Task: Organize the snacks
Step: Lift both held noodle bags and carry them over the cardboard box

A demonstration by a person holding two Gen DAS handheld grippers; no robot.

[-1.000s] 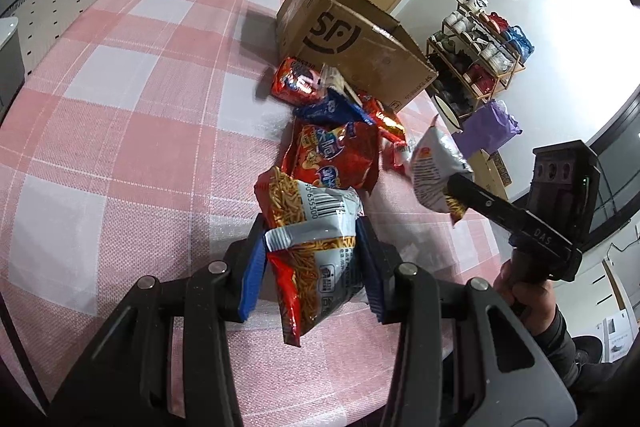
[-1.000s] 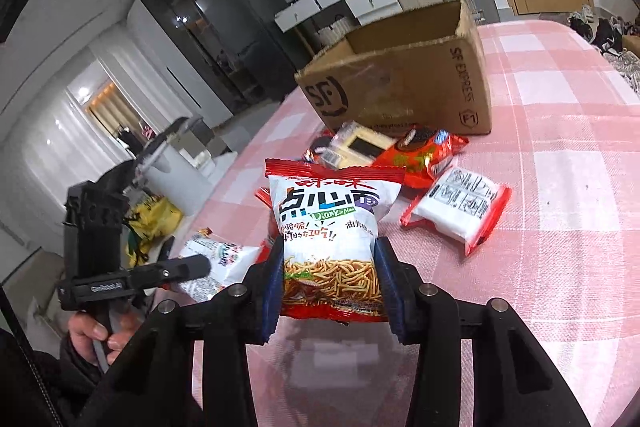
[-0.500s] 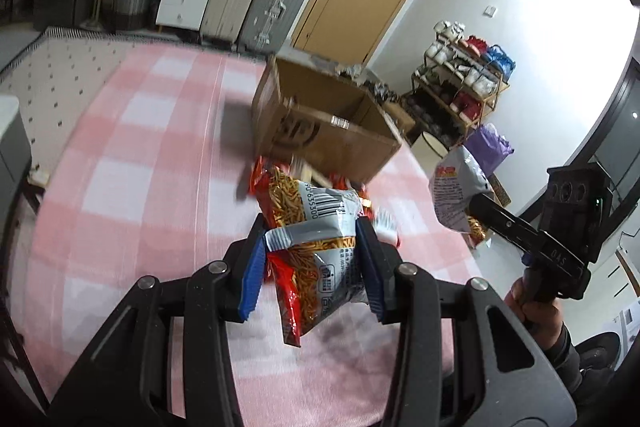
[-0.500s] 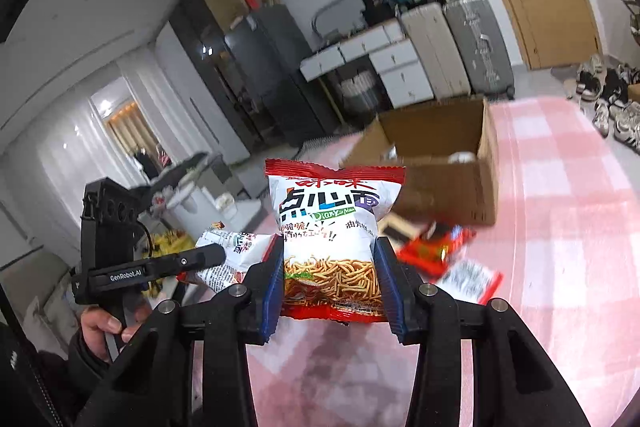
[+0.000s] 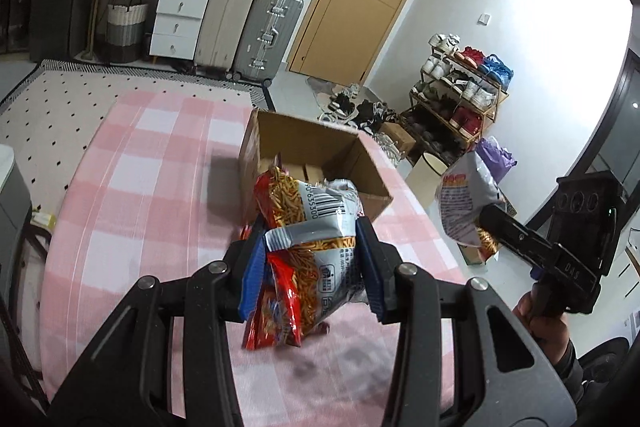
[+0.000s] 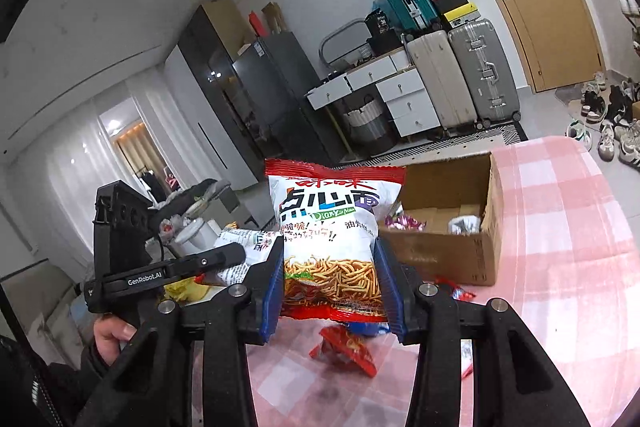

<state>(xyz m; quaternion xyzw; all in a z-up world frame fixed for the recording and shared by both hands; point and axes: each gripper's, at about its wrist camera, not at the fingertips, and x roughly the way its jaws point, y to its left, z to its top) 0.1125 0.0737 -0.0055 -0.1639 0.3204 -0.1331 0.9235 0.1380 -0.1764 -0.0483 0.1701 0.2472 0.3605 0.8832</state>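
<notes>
Snack packs: my left tool clamped one noodle pack, my right tool another. Best release was low, over the open box.

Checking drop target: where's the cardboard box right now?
The cardboard box stands open on the pink checked table, ahead of both held noodle packets; in the right wrist view it sits right of centre.

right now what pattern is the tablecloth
Pink and white checks on the tablecloth, clearest in the left wrist view.
</notes>
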